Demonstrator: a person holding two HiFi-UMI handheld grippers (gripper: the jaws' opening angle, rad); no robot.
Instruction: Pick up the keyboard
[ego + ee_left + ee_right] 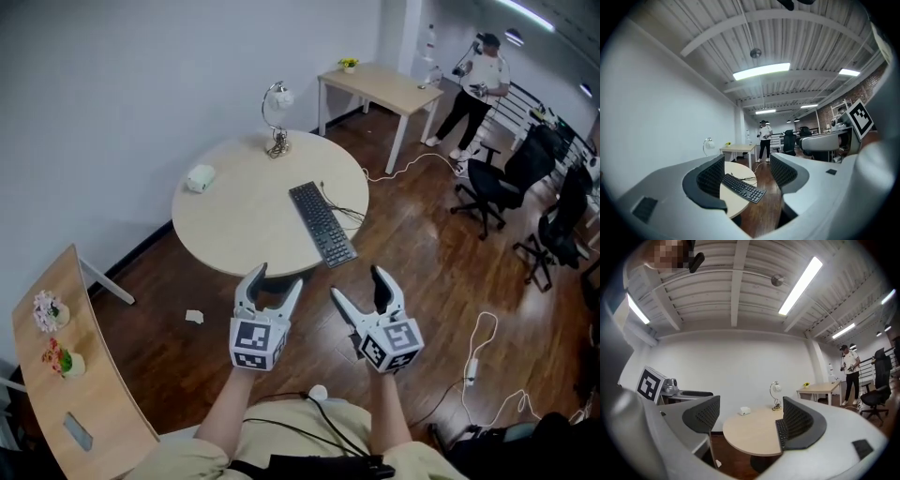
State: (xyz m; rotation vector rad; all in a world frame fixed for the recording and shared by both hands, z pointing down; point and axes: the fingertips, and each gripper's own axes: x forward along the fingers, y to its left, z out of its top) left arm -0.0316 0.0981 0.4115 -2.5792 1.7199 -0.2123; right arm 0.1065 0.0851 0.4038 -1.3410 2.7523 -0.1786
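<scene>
A black keyboard point(322, 223) lies on the right side of the round beige table point(239, 211), its near end close to the table's edge. Through the left gripper view the keyboard point(743, 187) shows between the jaws, far off. The right gripper view catches only its near end point(780, 432), beside the right jaw. My left gripper point(269, 283) and right gripper point(358, 285) both hang open and empty in front of the table, short of its near edge, side by side and held level.
A silver desk lamp point(277, 119) and a small white box point(200, 177) stand on the round table. A cable point(408, 164) runs from it across the wooden floor. A rectangular table point(379, 88), a standing person point(476, 89) and black office chairs point(506, 178) are at the right; a curved shelf point(66, 366) at the left.
</scene>
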